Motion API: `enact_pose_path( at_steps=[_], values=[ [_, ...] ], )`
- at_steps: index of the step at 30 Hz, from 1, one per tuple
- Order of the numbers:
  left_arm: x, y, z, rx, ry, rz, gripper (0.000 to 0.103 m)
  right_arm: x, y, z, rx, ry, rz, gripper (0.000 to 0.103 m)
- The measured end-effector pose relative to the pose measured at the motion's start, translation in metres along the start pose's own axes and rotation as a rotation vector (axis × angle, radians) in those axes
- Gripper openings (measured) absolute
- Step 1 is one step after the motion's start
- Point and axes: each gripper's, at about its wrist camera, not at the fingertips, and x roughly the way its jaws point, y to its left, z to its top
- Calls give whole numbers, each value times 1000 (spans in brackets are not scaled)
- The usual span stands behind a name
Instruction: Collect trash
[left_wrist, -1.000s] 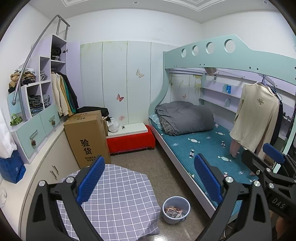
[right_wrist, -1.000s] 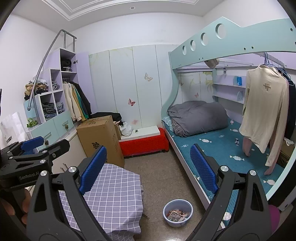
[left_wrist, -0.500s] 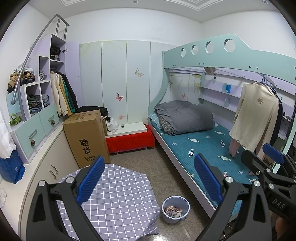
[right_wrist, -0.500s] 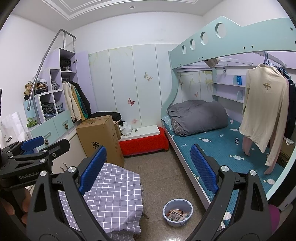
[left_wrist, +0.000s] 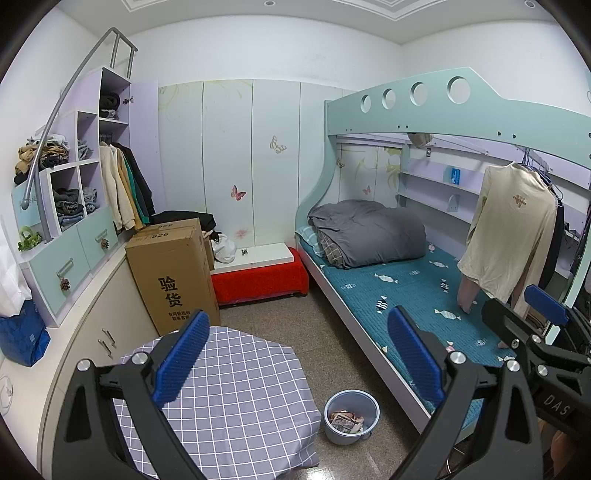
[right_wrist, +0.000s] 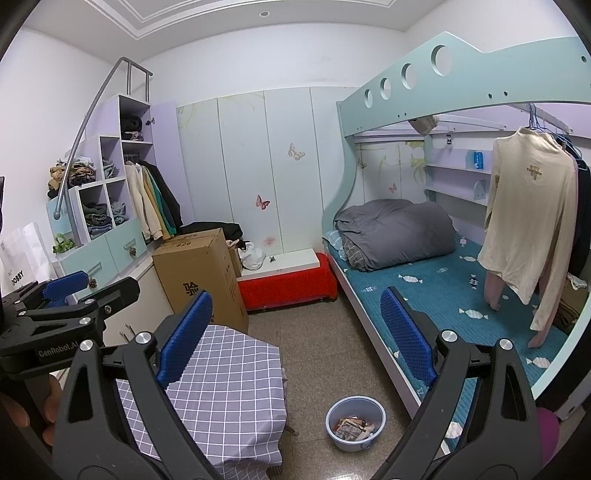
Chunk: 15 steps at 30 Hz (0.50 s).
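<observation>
A small pale blue bin (left_wrist: 351, 416) holding crumpled paper trash stands on the floor between the table and the bed; it also shows in the right wrist view (right_wrist: 355, 422). My left gripper (left_wrist: 299, 352) is open and empty, held high above the table and bin. My right gripper (right_wrist: 297, 334) is open and empty at a similar height. The right gripper also shows at the right edge of the left wrist view (left_wrist: 532, 332), and the left gripper at the left edge of the right wrist view (right_wrist: 74, 299).
A table with a grey checked cloth (left_wrist: 229, 398) is below left. A bunk bed with teal mattress (left_wrist: 406, 295) runs along the right. A tall cardboard box (left_wrist: 173, 277), a red bench (left_wrist: 258, 280) and shelves with clothes (left_wrist: 70, 206) stand at the left and back.
Both views have shifted only slightly. Both grippers stay open and empty.
</observation>
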Motion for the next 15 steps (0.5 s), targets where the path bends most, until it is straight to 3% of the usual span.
enact_pose_path(
  at_steps=[15],
  values=[
    [3,0,-2,-3,3,-3,95,7,4,0,-5,6,3,91]
  ],
)
